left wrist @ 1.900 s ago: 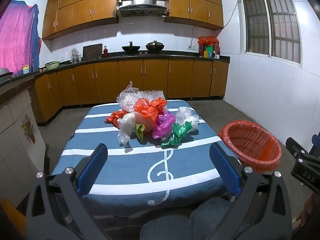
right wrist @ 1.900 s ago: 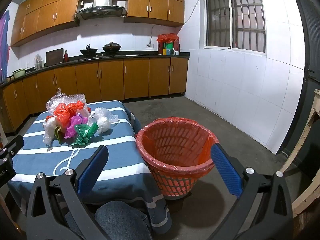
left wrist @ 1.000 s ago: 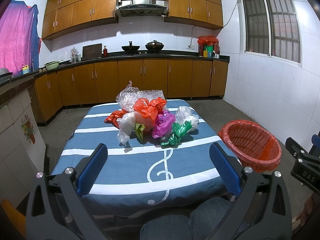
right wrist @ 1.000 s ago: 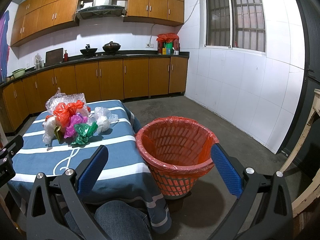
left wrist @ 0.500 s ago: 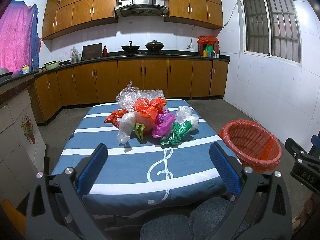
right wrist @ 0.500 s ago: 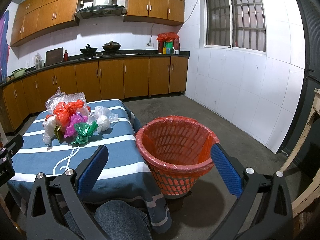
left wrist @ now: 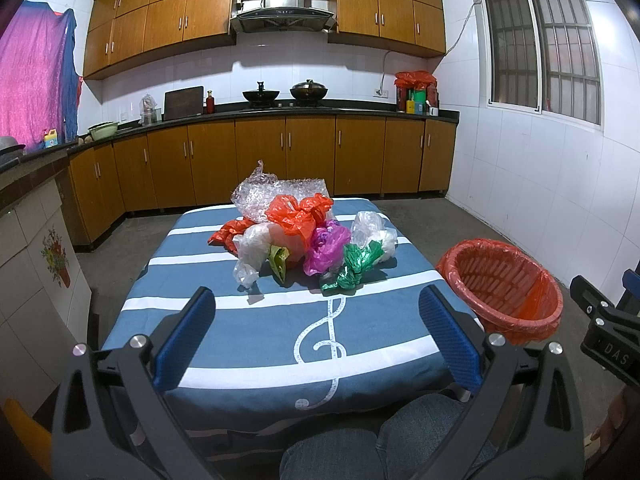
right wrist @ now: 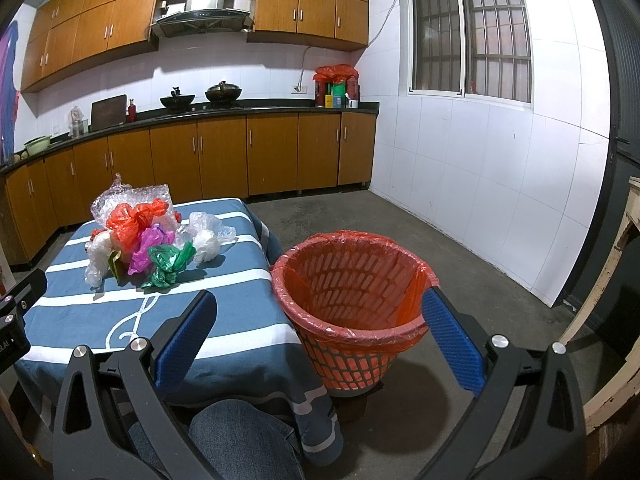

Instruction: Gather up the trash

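A heap of crumpled plastic bags (left wrist: 304,236) (right wrist: 148,240) lies mid-table on the blue striped cloth (left wrist: 260,320): orange, purple, green (left wrist: 352,266), white and clear bubble wrap. An orange basket (left wrist: 504,288) (right wrist: 352,300) lined with an orange bag stands on the floor right of the table. My left gripper (left wrist: 320,334) hovers open at the table's near edge, well short of the heap. Open and empty too, my right gripper (right wrist: 320,340) is held back from the basket, whose near rim shows between its blue pads.
Wooden cabinets (left wrist: 280,160) and a dark counter with pans run along the far wall. Bare concrete floor (right wrist: 440,240) spreads right of the basket. A person's knees in jeans (left wrist: 360,448) sit under the near table edge. A wooden frame (right wrist: 616,280) stands far right.
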### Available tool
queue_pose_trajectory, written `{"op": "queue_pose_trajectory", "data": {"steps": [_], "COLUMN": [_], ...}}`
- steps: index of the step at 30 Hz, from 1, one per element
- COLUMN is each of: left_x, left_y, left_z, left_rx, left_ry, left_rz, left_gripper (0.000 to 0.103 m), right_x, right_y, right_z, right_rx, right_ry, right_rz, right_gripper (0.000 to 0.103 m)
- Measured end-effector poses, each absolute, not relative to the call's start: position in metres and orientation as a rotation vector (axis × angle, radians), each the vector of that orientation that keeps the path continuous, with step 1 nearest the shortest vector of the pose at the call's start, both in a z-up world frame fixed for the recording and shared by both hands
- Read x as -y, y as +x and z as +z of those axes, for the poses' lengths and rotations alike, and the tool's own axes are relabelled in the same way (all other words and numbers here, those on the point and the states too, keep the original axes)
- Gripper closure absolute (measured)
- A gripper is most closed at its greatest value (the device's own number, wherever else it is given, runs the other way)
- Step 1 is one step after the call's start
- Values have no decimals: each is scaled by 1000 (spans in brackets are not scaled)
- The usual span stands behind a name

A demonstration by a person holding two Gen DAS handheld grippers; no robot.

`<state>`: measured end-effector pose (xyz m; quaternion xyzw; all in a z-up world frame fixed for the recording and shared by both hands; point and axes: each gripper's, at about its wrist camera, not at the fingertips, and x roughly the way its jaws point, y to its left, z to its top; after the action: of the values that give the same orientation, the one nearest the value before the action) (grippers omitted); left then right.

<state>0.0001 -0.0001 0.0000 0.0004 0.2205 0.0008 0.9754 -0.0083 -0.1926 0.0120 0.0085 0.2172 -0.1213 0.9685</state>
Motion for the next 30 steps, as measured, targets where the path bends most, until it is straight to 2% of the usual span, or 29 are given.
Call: {"op": "queue_pose_trajectory", "data": {"steps": [30], "left_x": [0], "left_y": [0], "left_z": [0], "left_rx": [-447], "left_ry": [1], "left_rz": [1], "left_gripper": [4], "right_x": [195], "right_y": [-7], "right_z": [12], "right_rx": [-441], "right_ry": [17], "right_rz": [-246], "right_gripper": [2]}}
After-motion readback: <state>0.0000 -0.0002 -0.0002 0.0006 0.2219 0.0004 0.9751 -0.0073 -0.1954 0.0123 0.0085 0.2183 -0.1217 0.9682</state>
